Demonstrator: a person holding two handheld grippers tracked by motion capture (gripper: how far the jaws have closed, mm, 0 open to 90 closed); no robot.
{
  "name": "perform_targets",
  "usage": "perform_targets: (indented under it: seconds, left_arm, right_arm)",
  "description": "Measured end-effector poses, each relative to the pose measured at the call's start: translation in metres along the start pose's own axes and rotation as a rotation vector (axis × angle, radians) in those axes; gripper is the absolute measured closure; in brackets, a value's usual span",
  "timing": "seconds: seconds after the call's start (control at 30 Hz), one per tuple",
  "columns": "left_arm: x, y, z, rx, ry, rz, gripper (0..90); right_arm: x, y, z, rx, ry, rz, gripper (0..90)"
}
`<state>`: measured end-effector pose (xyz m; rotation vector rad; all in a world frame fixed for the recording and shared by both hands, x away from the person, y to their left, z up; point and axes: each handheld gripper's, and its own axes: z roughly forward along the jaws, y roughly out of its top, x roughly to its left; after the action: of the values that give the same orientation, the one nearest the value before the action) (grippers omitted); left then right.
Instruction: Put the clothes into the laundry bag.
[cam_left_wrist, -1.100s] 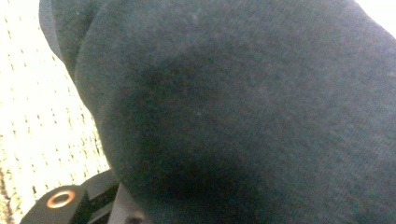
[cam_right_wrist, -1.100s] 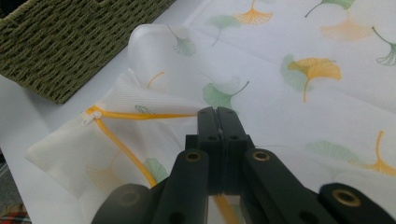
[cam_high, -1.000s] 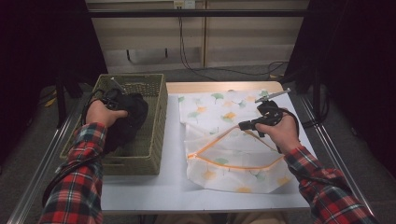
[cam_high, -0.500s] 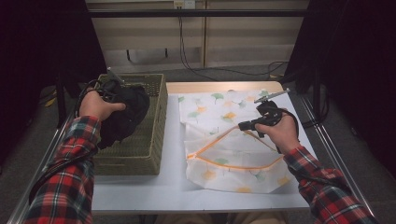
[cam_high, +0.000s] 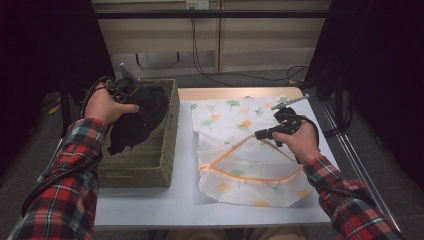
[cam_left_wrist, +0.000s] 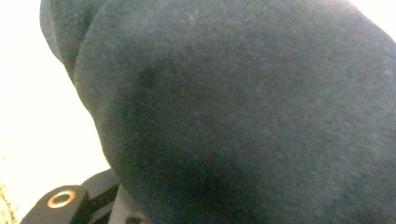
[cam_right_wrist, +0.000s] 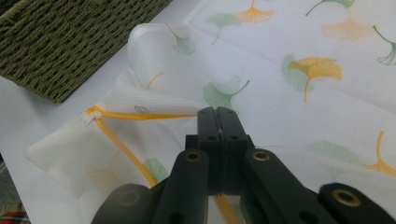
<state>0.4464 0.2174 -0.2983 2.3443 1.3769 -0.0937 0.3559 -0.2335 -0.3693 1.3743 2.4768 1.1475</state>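
Black cloth (cam_high: 137, 117) hangs bunched in the left gripper (cam_high: 122, 89) above the woven basket (cam_high: 150, 160) at nine o'clock. The right gripper (cam_high: 262, 134) — jaws pressed together — pinches the zippered mesh bag's (cam_high: 240, 150) orange-edged rim at three o'clock.

No readable text, label, brand, number or sign is showing on anything in these views; the mesh bag (cam_high: 240, 150) is carrying only a ginkgo-leaf print.
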Motion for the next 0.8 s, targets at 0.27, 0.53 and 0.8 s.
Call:
perform_targets:
  seconds: [0.27,0.53,0.8]
  left_arm:
    - [-0.014,0.005,-0.002,0.013,-0.027,0.035,60.3]
    - [-0.026,0.009,-0.002,0.03,-0.038,0.07,60.3]
    - [-0.041,0.013,-0.002,0.025,-0.062,0.093,60.2]
  right_arm:
    - [0.0,-0.001,0.001,0.005,0.005,0.002,90.0]
    - [-0.001,-0.002,0.002,0.001,0.003,0.001,90.0]
    - [0.0,-0.002,0.002,0.015,-0.007,0.002,90.0]
